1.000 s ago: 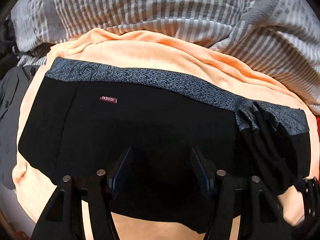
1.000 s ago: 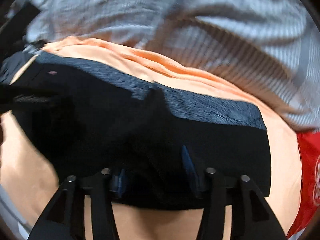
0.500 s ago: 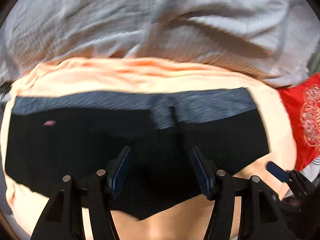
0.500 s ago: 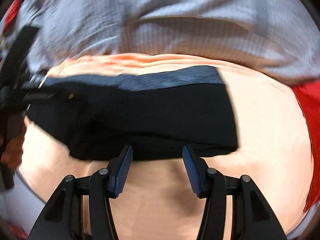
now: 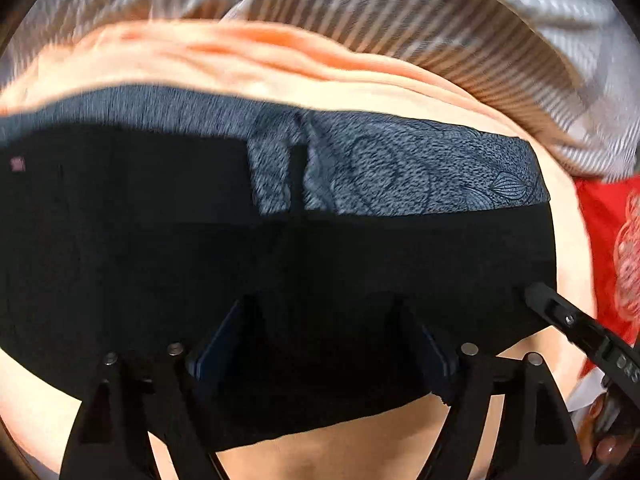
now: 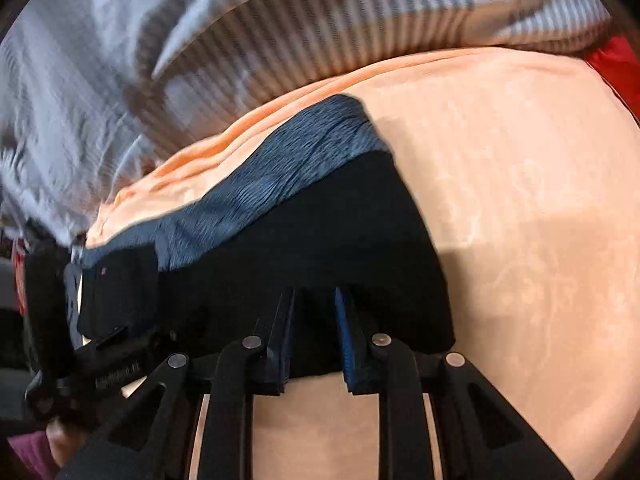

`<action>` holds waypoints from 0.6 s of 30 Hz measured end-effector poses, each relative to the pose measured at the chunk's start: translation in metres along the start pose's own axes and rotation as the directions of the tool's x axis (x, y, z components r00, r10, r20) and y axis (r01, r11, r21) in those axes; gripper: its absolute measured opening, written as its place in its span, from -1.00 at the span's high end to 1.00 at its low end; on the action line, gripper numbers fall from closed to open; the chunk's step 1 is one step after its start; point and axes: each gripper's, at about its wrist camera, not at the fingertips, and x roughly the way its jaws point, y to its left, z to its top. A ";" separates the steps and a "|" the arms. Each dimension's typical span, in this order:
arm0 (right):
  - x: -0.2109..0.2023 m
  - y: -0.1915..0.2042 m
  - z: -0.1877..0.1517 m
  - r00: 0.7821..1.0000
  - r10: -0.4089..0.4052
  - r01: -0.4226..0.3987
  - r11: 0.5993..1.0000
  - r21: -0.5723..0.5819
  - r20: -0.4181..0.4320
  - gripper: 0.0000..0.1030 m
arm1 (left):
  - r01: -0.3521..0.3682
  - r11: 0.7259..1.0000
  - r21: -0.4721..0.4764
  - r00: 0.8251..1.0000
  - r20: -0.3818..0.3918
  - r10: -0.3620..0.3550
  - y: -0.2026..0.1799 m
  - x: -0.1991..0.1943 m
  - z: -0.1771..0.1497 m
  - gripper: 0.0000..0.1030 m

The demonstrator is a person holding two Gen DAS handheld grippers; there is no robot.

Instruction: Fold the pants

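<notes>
Label patch [image 5: 17, 164]: a small reddish tag is seen at the far left of the left wrist view, on the black cloth; its wording is too blurred to be read.

Pants [image 5: 280, 272]: black, with a grey patterned waistband [image 5: 400, 168] along the far edge, laid flat across the peach blanket [image 5: 240, 60]; a bunched fold is seen at mid-waistband.

Left gripper [image 5: 320, 340]: its jaws have just been opening and are spread wide over the black cloth near the near hem; no cloth is pinched between them, though whether the pads rest on the fabric cannot be told against the dark cloth.

Right gripper [image 6: 316, 336]: its jaws have just been closing and are drawn narrow at the near edge of the pants [image 6: 320, 240], with black cloth between the blue pads; a pinch on the hem is judged likely, but firm contact is not clearly shown.

Step in hand: a regrasp at the near hem is judged to be under way, so that a further fold can be made.

Next move: a secure pinch by both grippers on the same edge would be called for, then an even lift and carry toward the waistband.

Surroundings: a striped cover [image 6: 360, 20] lies beyond the blanket, and red cloth [image 5: 600, 220] at the right.

Hidden or unclear: the near hem is covered by the gripper bodies; both views are smeared by motion; the layers already folded cannot be counted.
</notes>
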 end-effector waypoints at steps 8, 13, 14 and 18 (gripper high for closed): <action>0.004 0.006 0.063 0.998 0.032 -0.030 0.999 -0.023 0.061 0.57 | -0.033 0.999 0.008 0.999 0.043 0.033 -0.009 0.003 -0.004 -0.62; 0.050 0.010 0.084 0.999 -0.007 0.004 0.997 -0.073 -0.044 0.58 | -0.052 0.998 -0.023 0.997 0.056 0.054 -0.007 0.004 -0.005 -0.66; 0.053 0.009 0.083 0.999 0.002 -0.004 0.997 -0.072 -0.036 0.58 | -0.055 0.998 -0.027 0.997 0.056 0.057 -0.005 0.003 -0.006 -0.66; 0.045 0.006 0.084 0.999 0.030 -0.032 0.998 -0.047 -0.032 0.57 | -0.079 0.996 -0.045 0.995 0.050 0.081 -0.008 -0.003 -0.009 -0.66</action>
